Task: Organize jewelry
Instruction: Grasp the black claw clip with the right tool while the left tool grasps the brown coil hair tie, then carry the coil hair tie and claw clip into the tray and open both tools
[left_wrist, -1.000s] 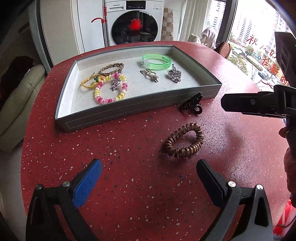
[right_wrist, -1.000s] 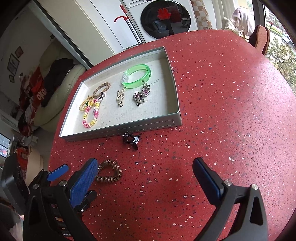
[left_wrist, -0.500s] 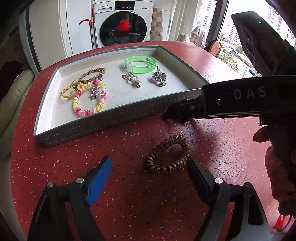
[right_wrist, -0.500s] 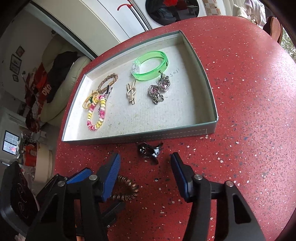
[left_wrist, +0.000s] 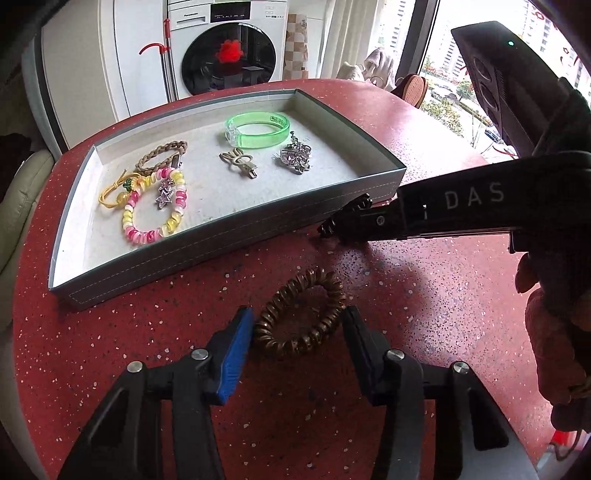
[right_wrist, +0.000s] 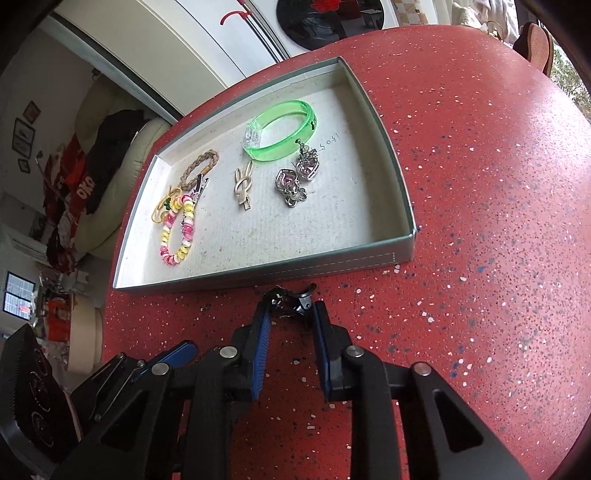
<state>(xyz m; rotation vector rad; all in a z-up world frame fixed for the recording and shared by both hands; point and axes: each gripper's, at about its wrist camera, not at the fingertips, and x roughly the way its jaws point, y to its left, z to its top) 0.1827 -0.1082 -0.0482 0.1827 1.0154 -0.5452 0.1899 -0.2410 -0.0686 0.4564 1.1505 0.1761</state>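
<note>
The right claw (right_wrist: 290, 319) has been closing and now pinches the small black hair clip (right_wrist: 291, 301) – half hidden between its pads – close against the grey tray's (right_wrist: 325, 267) front wall. The left claw (left_wrist: 297, 325), also closing, brackets the brown spiral hair tie (left_wrist: 301, 312) on the red speckled worktop (left_wrist: 424, 302); whether the pads touch is unclear.

White letters "DAS" stand on the side of the right gripper (left_wrist: 347, 227) in the left wrist view. Handwritten digits, roughly "1405", mark the tray (right_wrist: 400, 192) floor beside the green bangle (right_wrist: 280, 129). The washing machine (left_wrist: 227, 48) brand is too small to read.
</note>
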